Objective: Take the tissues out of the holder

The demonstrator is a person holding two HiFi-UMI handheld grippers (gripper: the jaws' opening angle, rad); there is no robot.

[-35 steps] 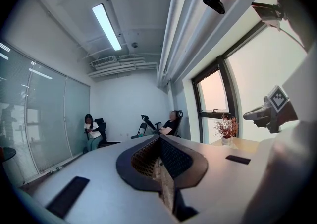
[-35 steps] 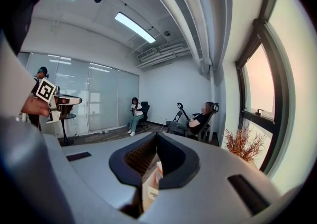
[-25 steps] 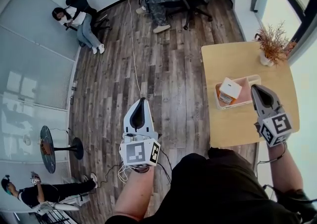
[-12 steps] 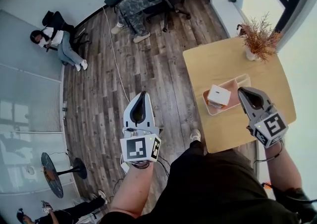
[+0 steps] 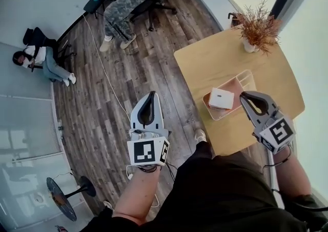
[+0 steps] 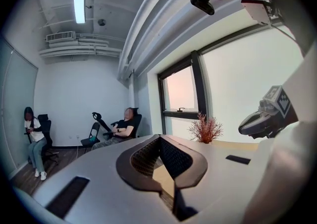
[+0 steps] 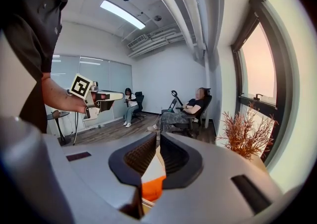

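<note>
A white tissue pack (image 5: 221, 98) lies in a pink tray-like holder (image 5: 239, 80) on the light wooden table (image 5: 215, 61). My right gripper (image 5: 242, 95) hovers just right of the holder, shut and empty, its tip pointing at the pack. In the right gripper view the shut jaws (image 7: 158, 134) frame a strip of the white pack (image 7: 154, 166) and the orange holder (image 7: 152, 189). My left gripper (image 5: 151, 94) is held over the floor left of the table, shut with nothing in it; its view shows the jaws meeting at the tip (image 6: 159, 137).
A dried plant in a white pot (image 5: 254, 25) stands at the table's far corner. A person sits in an office chair (image 5: 125, 0) beyond the table, another (image 5: 38, 59) at the far left wall. A cable (image 5: 105, 72) runs across the wooden floor.
The view has swung so that the table and holder sit nearer the middle. My right gripper has come closer to the holder's right side. Both grippers stay shut.
</note>
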